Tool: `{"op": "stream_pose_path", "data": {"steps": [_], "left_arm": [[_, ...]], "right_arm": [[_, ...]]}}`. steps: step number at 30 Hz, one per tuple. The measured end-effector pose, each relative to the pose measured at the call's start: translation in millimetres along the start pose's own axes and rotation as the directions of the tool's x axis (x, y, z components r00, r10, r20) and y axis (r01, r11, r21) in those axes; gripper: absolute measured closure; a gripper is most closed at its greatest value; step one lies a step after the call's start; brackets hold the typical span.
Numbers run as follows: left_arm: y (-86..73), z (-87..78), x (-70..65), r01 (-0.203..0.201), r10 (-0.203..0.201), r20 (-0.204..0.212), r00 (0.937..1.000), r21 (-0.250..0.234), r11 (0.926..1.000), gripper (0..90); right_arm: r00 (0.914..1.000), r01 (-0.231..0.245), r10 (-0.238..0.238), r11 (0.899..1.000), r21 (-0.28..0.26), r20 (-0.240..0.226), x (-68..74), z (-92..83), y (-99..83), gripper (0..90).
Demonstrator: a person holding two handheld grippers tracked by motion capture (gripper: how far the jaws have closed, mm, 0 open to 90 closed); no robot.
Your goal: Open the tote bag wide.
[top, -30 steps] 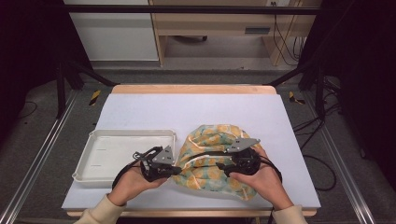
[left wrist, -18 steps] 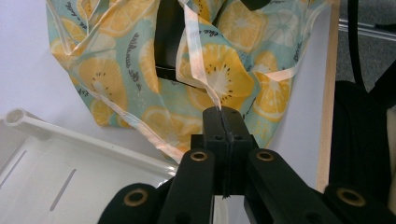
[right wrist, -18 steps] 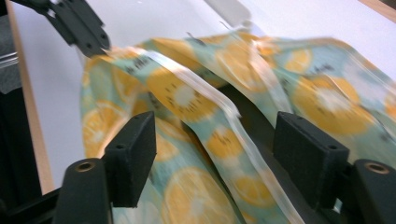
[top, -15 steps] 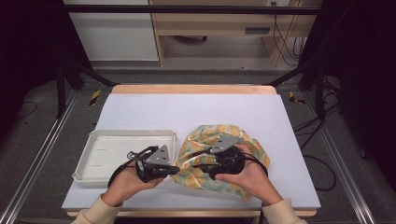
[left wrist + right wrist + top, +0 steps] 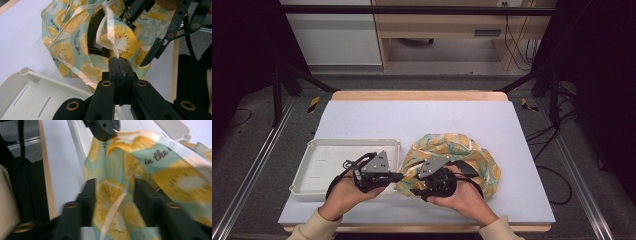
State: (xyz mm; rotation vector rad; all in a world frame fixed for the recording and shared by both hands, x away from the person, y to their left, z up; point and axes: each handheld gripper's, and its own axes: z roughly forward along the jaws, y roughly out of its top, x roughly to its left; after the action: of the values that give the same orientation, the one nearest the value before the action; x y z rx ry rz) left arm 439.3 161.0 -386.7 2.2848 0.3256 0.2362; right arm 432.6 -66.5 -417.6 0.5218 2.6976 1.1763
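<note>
Left claw (image 5: 119, 65) is pressed together on the pale trim of the cloth (image 5: 462, 155), pinching its edge just above the near corner of the tray (image 5: 319, 167). Right claw (image 5: 113, 195) stands partly spread with lemon-print fabric between its jaws; those jaws have just been closing, and the pads do not look pressed onto the fabric yet. The cloth lies bunched on the counter (image 5: 422, 117), ahead of and to the right of the right claw, and both claws meet at its near left edge, close to each other.

Judging by this, the step in hand is taking a second hold on the cloth, probably to spread or fold it. Next the right claw needs to close fully on one layer, then the two claws can draw apart.

The tray sits just left of the cloth, touching or nearly so, and could catch a dragged hem. Cables trail by both hands.
</note>
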Motion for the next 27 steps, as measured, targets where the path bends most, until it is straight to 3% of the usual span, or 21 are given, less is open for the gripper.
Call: {"op": "stream_pose_path", "data": {"steps": [2,3,4,5,7,9,10,12,13,15,16,17,18,19,21,22,24,25,26,27], "left_arm": [[0.0,-1.2,1.1,0.009,-0.009,0.011,0.9999,-0.017,0.9998,90.0],[0.0,-1.2,1.1,0.009,-0.009,0.011,0.9999,-0.017,0.9998,90.0],[0.2,-2.3,2.2,0.025,-0.024,0.006,0.9997,-0.036,0.9990,84.4],[0.8,-3.2,3.2,0.032,-0.032,-0.007,0.9995,-0.043,0.9986,84.4],[5.9,-7.5,10.4,0.057,-0.062,-0.055,0.9965,-0.092,0.9941,72.9],[8.7,-6.7,13.5,0.068,-0.076,-0.070,0.9947,-0.108,0.9919,70.5],[15.7,2.8,19.2,0.083,-0.094,-0.094,0.9911,-0.116,0.9898,61.8],[23.9,18.7,25.2,0.080,-0.087,-0.108,0.9903,-0.070,0.9943,51.6],[23.9,18.7,25.2,0.080,-0.087,-0.108,0.9903,-0.070,0.9943,48.4],[33.9,45.3,32.7,0.046,-0.042,-0.113,0.9928,0.032,0.9985,41.6],[33.9,45.3,32.7,0.046,-0.042,-0.113,0.9928,0.032,0.9985,38.9],[37.1,58.3,36.9,0.037,-0.028,-0.110,0.9936,0.076,0.9964,38.6],[37.1,58.3,36.9,0.037,-0.028,-0.110,0.9936,0.076,0.9964,39.0],[39.2,68.2,41.7,0.037,-0.023,-0.128,0.9914,0.110,0.9932,43.0],[40.2,72.1,44.2,0.032,-0.014,-0.146,0.9892,0.125,0.9916,56.3],[41.3,75.4,47.5,0.043,-0.020,-0.156,0.9875,0.144,0.9886,56.3],[45.7,80.9,57.4,0.089,-0.063,-0.176,0.9824,0.141,0.9860,78.9],[45.7,80.9,57.4,0.089,-0.063,-0.176,0.9824,0.141,0.9860,82.9],[49.9,82.1,62.6,0.103,-0.076,-0.201,0.9767,0.126,0.9868,86.2],[49.9,82.1,62.6,0.103,-0.076,-0.201,0.9767,0.126,0.9868,87.3]], "right_arm": [[1.0000,0.006,-0.005,1.000,-0.017,0.007,4.1,-2.2,-1.7,73.8],[1.0000,0.006,-0.005,1.000,-0.017,0.007,4.1,-2.2,-1.7,73.8],[0.9998,0.005,-0.004,0.999,-0.034,0.019,9.0,-6.5,-6.2,82.3],[0.9998,0.005,-0.004,0.999,-0.034,0.019,9.0,-6.5,-6.2,82.3],[0.9988,0.006,-0.004,0.999,-0.033,0.049,17.2,-9.2,-16.9,85.8],[0.9984,0.007,-0.005,0.999,-0.033,0.057,19.0,-9.3,-19.5,86.3],[0.9976,0.004,-0.001,0.999,-0.044,0.069,22.1,-9.0,-25.7,86.9],[0.9961,0.005,-0.002,0.999,-0.042,0.088,24.1,-7.6,-29.5,87.1],[0.9961,0.005,-0.002,0.999,-0.042,0.088,24.1,-7.6,-29.5,87.1],[0.9956,0.003,0.001,0.999,-0.048,0.093,24.2,-7.0,-32.5,87.0],[0.9956,0.006,-0.001,0.998,-0.056,0.093,23.8,-7.1,-33.3,87.1],[0.9958,0.004,0.002,0.998,-0.057,0.092,23.9,-7.8,-33.7,87.1],[0.9958,0.002,0.004,0.998,-0.062,0.092,24.0,-8.2,-33.9,87.1],[0.9958,0.007,-0.001,0.998,-0.065,0.091,23.9,-8.4,-33.8,87.2],[0.9962,0.013,-0.007,0.998,-0.069,0.087,24.1,-8.2,-33.7,87.3],[0.9964,0.016,-0.010,0.997,-0.072,0.085,24.6,-7.9,-33.5,87.6],[0.9972,0.031,-0.026,0.997,-0.071,0.070,26.8,-6.1,-32.3,89.0],[0.9972,0.031,-0.026,0.997,-0.071,0.070,26.8,-6.1,-32.3,89.0],[0.9973,0.048,-0.044,0.996,-0.070,0.059,29.3,-3.4,-31.0,89.9],[0.9975,0.052,-0.048,0.996,-0.068,0.053,30.6,-1.8,-30.5,89.9]]}}
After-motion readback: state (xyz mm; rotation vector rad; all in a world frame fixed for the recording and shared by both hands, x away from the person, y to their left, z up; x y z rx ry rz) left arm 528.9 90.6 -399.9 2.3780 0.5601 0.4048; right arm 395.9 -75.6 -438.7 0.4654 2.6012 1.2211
